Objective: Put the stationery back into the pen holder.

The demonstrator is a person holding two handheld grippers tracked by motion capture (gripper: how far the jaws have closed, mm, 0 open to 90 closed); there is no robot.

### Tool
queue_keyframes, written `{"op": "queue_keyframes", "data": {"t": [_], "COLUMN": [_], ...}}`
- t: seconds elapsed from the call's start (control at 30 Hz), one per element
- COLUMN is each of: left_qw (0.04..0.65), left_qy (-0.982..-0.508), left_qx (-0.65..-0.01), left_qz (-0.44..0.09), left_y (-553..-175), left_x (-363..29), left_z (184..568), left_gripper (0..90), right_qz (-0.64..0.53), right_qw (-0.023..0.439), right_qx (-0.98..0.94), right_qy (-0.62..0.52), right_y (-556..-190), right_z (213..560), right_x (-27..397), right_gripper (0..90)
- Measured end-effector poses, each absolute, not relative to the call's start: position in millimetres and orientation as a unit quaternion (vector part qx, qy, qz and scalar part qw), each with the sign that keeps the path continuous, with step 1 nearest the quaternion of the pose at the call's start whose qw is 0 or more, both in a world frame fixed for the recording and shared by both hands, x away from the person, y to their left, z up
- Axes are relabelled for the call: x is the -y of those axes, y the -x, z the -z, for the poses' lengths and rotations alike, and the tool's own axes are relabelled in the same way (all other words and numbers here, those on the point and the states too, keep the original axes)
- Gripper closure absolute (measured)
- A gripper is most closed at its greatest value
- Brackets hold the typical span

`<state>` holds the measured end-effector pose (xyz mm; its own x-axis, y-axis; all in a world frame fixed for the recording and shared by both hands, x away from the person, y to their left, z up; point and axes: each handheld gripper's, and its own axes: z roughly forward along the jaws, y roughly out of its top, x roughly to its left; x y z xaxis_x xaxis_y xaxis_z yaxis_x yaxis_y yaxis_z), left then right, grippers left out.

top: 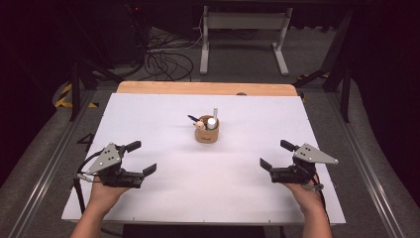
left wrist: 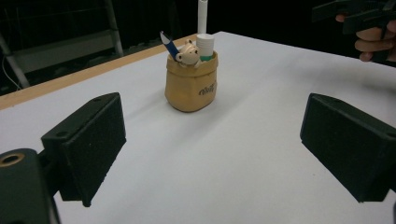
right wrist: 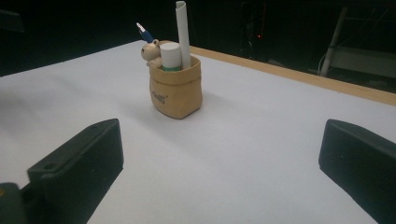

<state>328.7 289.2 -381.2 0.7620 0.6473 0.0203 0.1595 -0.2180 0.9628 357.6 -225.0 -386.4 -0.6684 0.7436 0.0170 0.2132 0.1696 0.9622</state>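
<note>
Both hands hold their jaws wide and empty, left gripper (top: 141, 161) and right gripper (top: 274, 154) flanking the upright tan pouch of pens (top: 206, 131), each about equally far.

— What lies past the white table (top: 148, 198)?
— Its wooden edge strip (top: 205, 88), then a white desk frame (top: 245, 37) on grey floor, with black cables (top: 166, 62) tangled left of it.

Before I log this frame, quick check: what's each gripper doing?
Left gripper: open, holding nothing, apart from the tan pouch.
Right gripper: open, holding nothing, also apart from the pouch.
</note>
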Motion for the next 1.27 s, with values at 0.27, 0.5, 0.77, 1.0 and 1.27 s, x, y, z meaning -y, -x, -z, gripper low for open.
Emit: {"op": "queue_keyframes", "data": {"t": [0.27,0.5,0.77,1.0,1.27], "left_qw": [0.563,0.562,0.564,0.561,0.56], "left_qy": [-0.752,-0.752,-0.751,-0.753,-0.754], "left_qx": [-0.268,-0.268,-0.269,-0.268,-0.268], "left_qz": [-0.215,-0.215,-0.212,-0.214,-0.214], "left_y": [-328.7,-328.9,-328.8,-329.5,-330.1], "left_x": [-288.7,-288.8,-288.3,-288.3,-288.2], "left_z": [381.5,381.6,381.6,381.7,382.5], "left_gripper": [7.7,7.7,7.7,7.7,7.7], "right_qz": [-0.556,-0.555,-0.557,-0.556,-0.554], "right_qw": [0.243,0.248,0.25,0.252,0.252], "right_qx": [-0.723,-0.72,-0.717,-0.717,-0.717], "right_qy": [-0.33,-0.335,-0.337,-0.337,-0.339], "right_y": [-357.2,-356.8,-355.8,-355.1,-355.5], "right_z": [386.1,386.1,385.3,384.9,385.7], "right_x": [226.0,227.2,228.1,228.5,229.2], "right_gripper": [0.5,0.7,0.8,0.8,0.8]}}
